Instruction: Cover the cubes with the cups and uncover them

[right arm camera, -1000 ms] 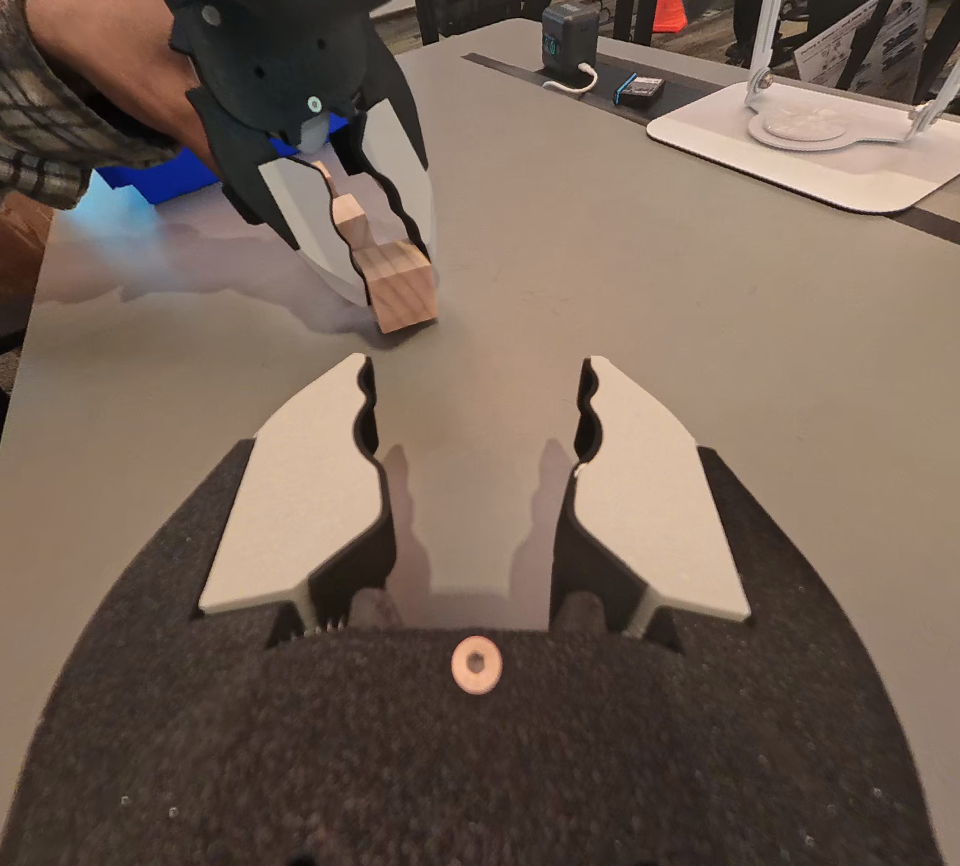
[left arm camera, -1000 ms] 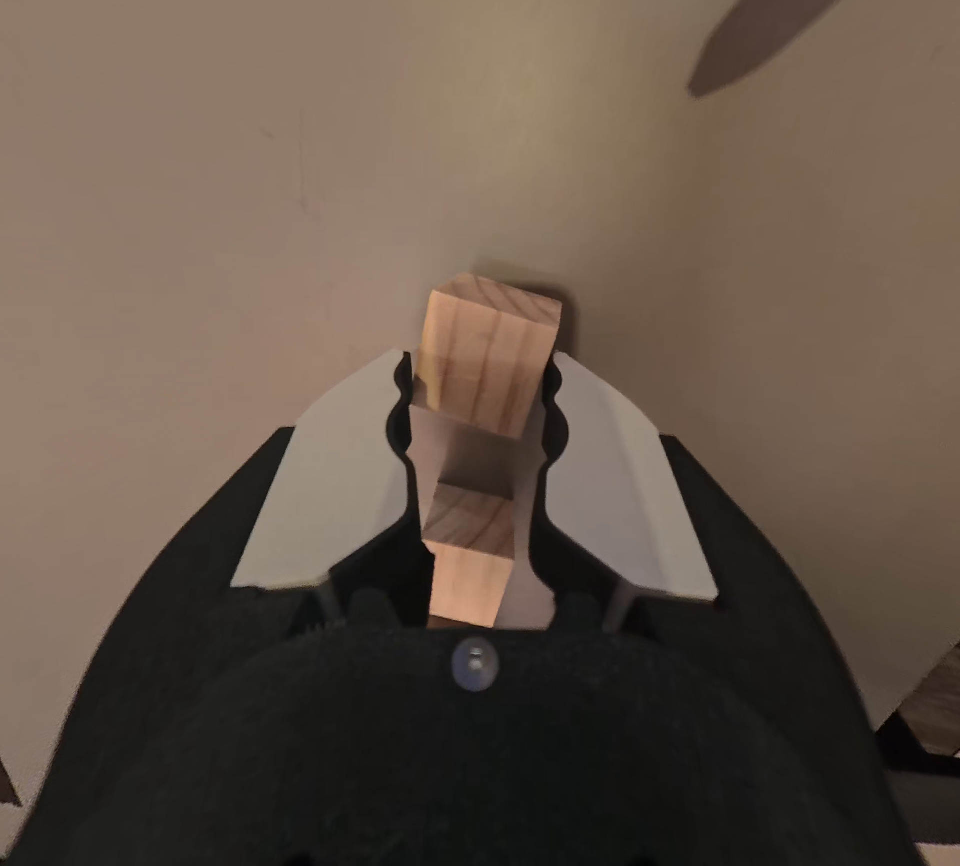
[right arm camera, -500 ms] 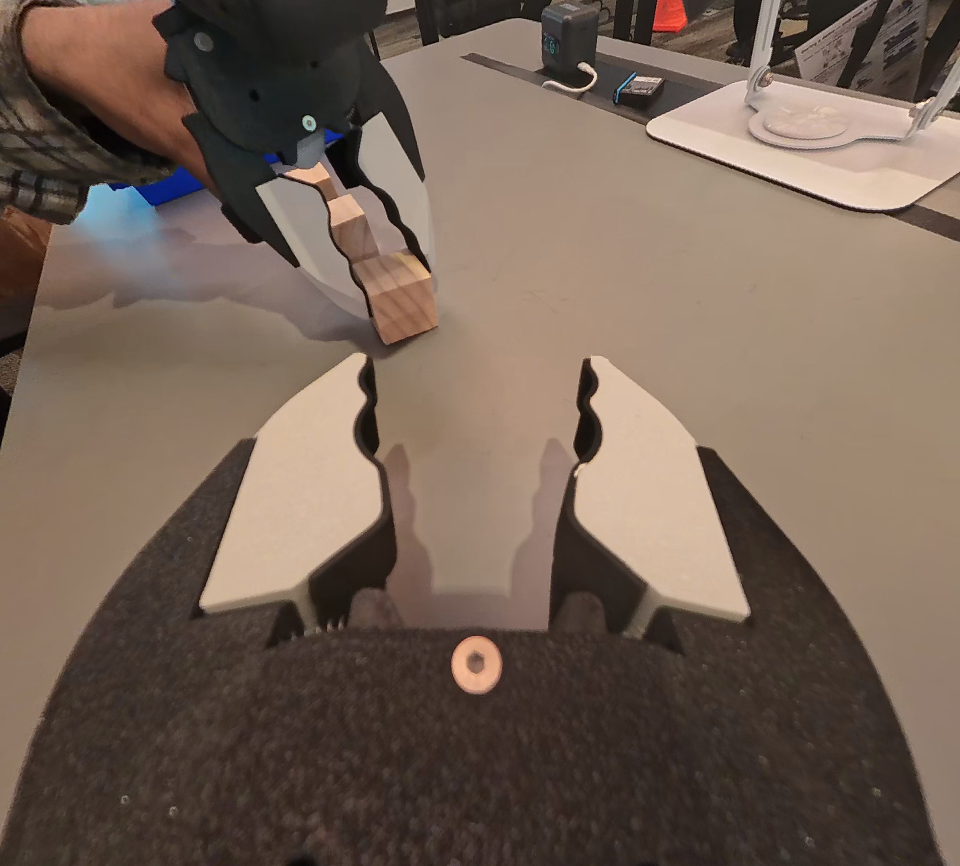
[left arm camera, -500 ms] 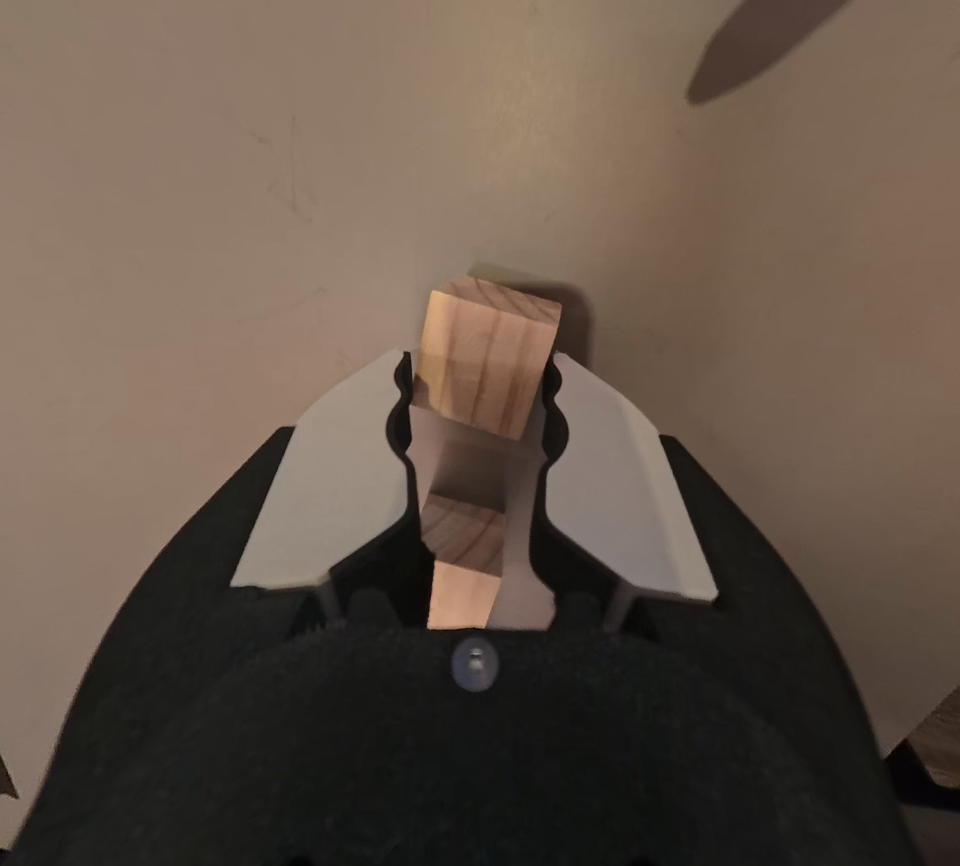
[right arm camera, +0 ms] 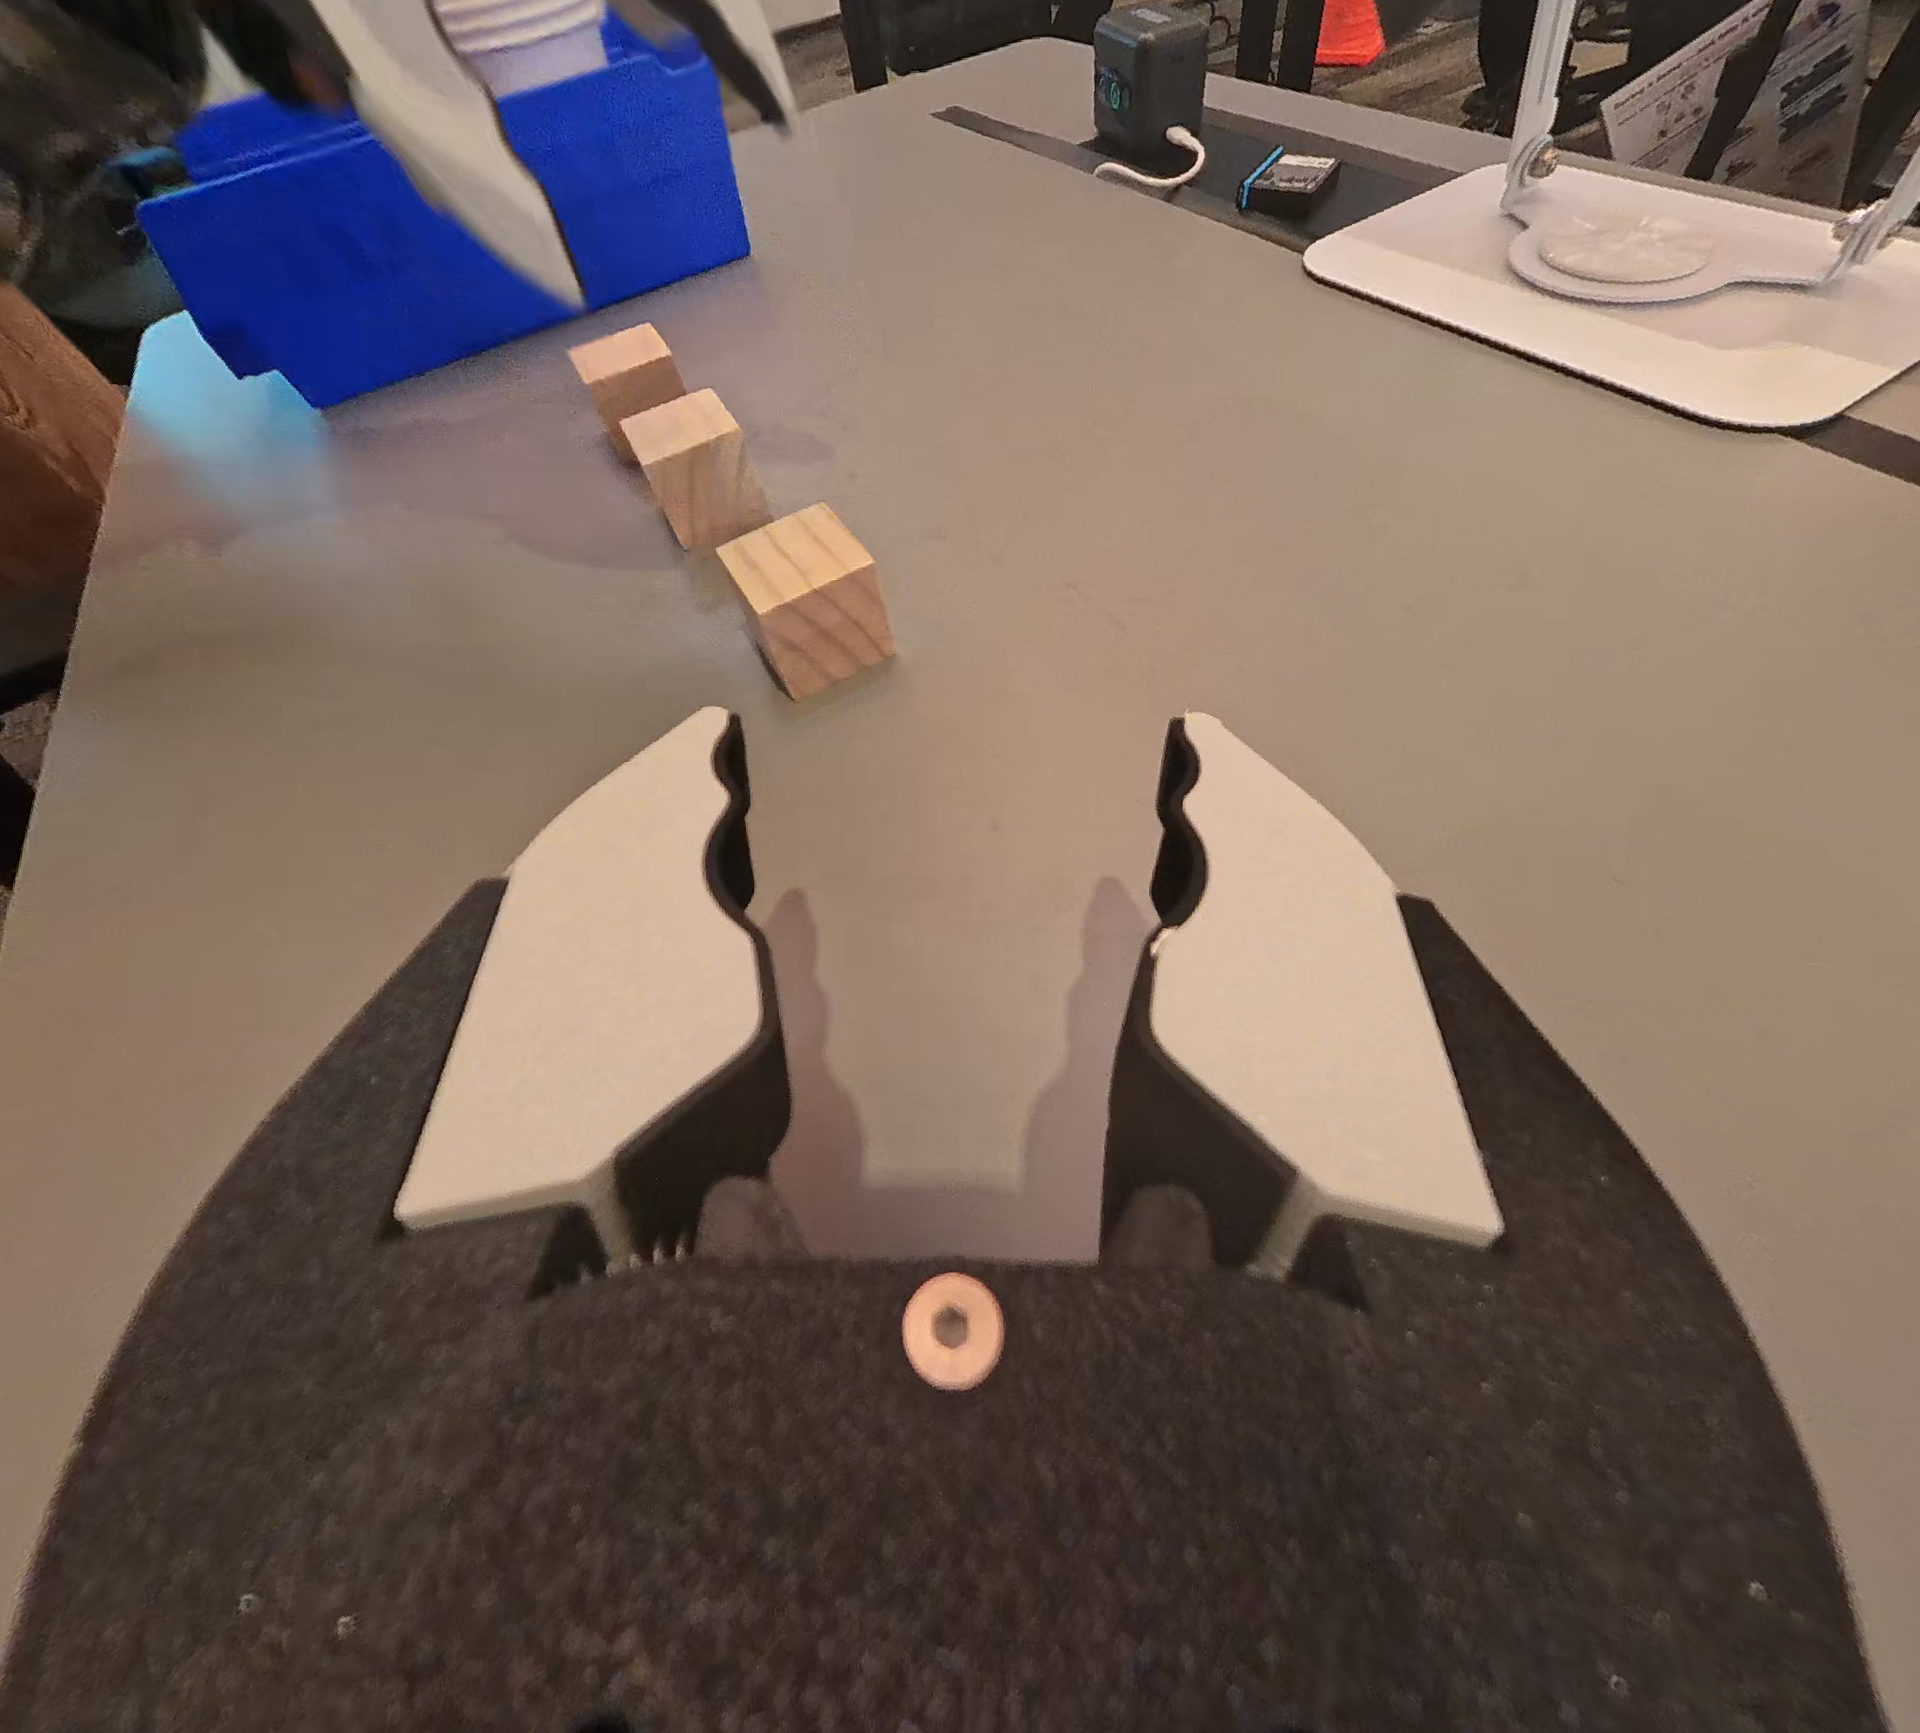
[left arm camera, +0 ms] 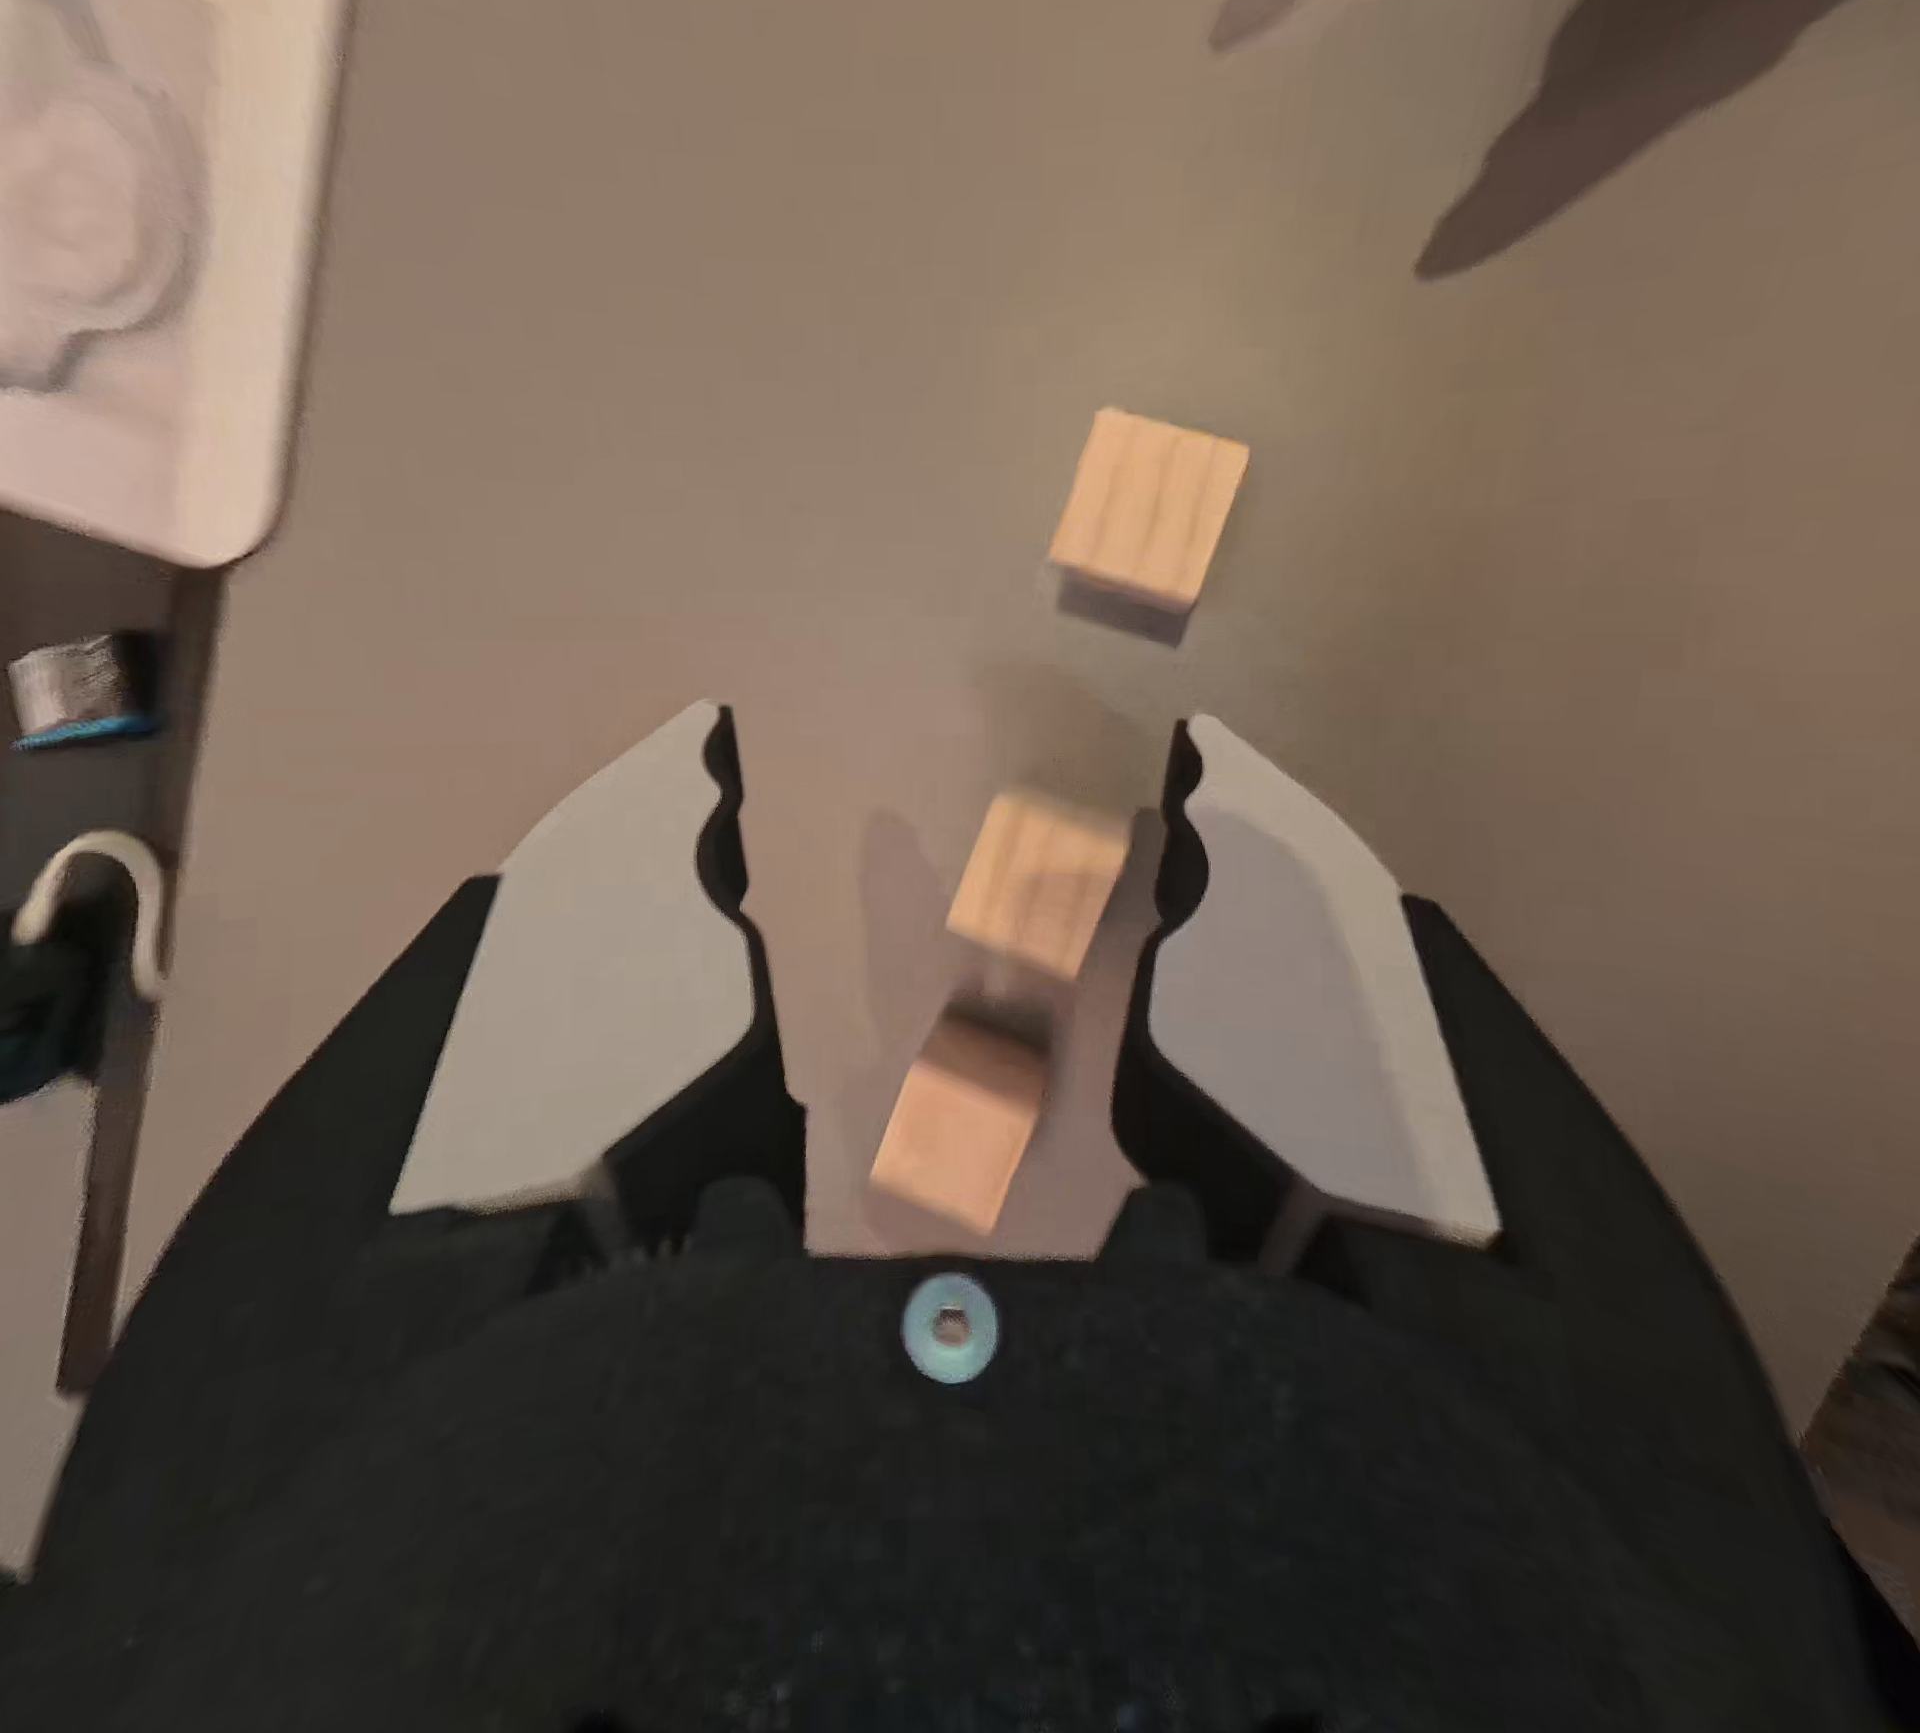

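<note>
- Left hand-held gripper (left arm camera: 951,727): fingers spread wide, nothing between the pads, held above the grey tabletop (left arm camera: 727,281). In right wrist view it shows blurred at upper left (right arm camera: 665,197), up off the surface.
- Right hand-held gripper (right arm camera: 954,727): also spread wide, empty, low over the tabletop w/ finger shadows right under it.
- Three wooden cubes stand in a row on the tabletop, all uncovered, small gaps between them: near cube (right arm camera: 807,613) just ahead of the right gripper's left finger, middle cube (right arm camera: 694,465), far cube (right arm camera: 627,367) closest to the blue bin (right arm camera: 343,239).
- In left wrist view, two cubes sit in line w/ the finger gap; third is beyond the tips.
- Stack of white cups (right arm camera: 516,16) stands in the blue bin, at the tabletop's far left edge.
- White stand base (right arm camera: 1621,301) at far right; small black charger (right arm camera: 1148,83) w/ white cable behind.
</note>
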